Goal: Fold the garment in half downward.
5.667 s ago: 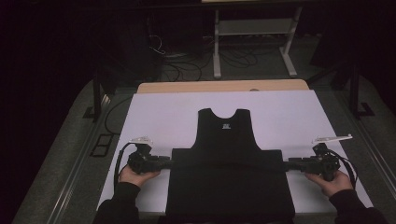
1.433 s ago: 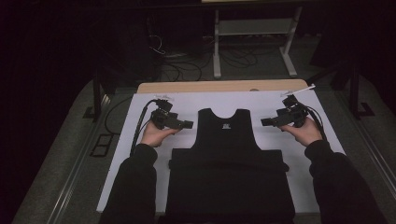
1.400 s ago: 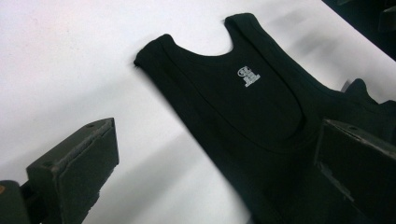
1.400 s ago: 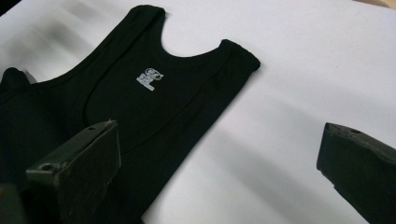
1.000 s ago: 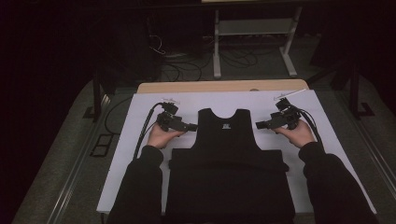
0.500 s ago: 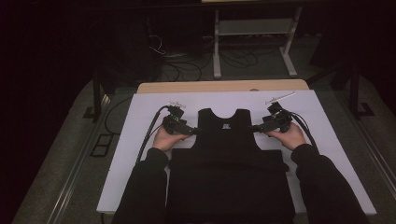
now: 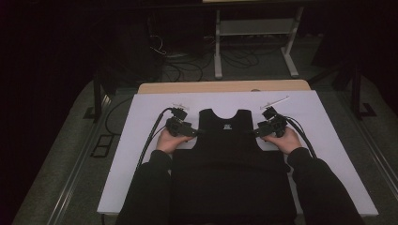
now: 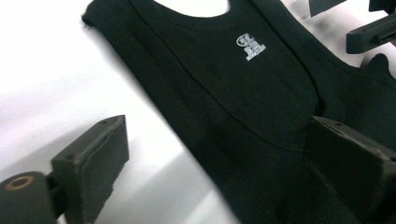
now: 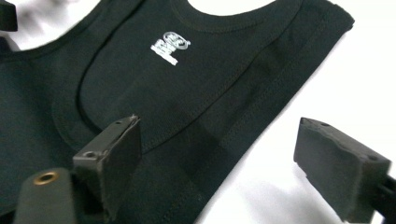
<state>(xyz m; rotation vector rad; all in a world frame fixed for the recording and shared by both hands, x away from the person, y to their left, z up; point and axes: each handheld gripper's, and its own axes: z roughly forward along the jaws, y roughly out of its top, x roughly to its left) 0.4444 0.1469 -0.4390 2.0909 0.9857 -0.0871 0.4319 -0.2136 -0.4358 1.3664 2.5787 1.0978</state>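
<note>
High view: both grippers sit at the shoulder straps of a black tank top spread flat on the white table cover.

The left gripper and right gripper are both spread wide, gripping nothing. In each gripper view one jaw hovers over the strap's fabric and the other over the white cover. A small white logo sits below the neckline.

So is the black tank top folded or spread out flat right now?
Partly folded: the tank top lies flat on the white table, straps up, but its lower part looks doubled over, a wider layer.
</note>
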